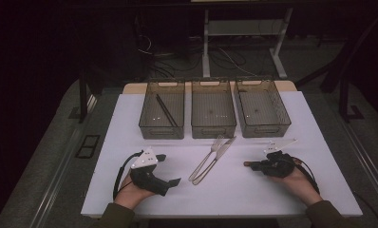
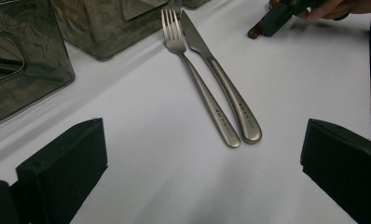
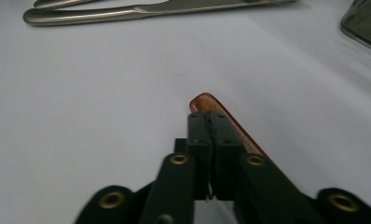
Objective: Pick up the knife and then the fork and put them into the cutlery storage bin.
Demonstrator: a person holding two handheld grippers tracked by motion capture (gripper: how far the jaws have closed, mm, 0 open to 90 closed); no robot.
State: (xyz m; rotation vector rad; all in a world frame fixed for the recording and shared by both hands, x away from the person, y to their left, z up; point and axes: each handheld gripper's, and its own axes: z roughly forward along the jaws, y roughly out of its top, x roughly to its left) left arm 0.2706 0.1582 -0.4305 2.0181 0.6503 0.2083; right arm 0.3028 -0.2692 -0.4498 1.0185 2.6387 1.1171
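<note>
The big flat table top (image 1: pixel 130 142) is showing white. The shiny metal fork (image 2: pixel 197 84) and the shiny metal knife (image 2: pixel 225 84) are looking silver-grey, with tiny dark marks on their handles. The three see-through plastic bins (image 1: pixel 213 116) are looking smoky grey-brown, with a fine grid pattern on their floors. The thin sticks (image 1: pixel 165 110) in the left bin are looking black. Both grippers are showing black: the left gripper (image 2: pixel 202 163) and the right gripper (image 3: pixel 209 126), which has small brass-coloured rivets. A reddish-brown tip (image 3: pixel 207 101) is showing at the right gripper's jaws.
</note>
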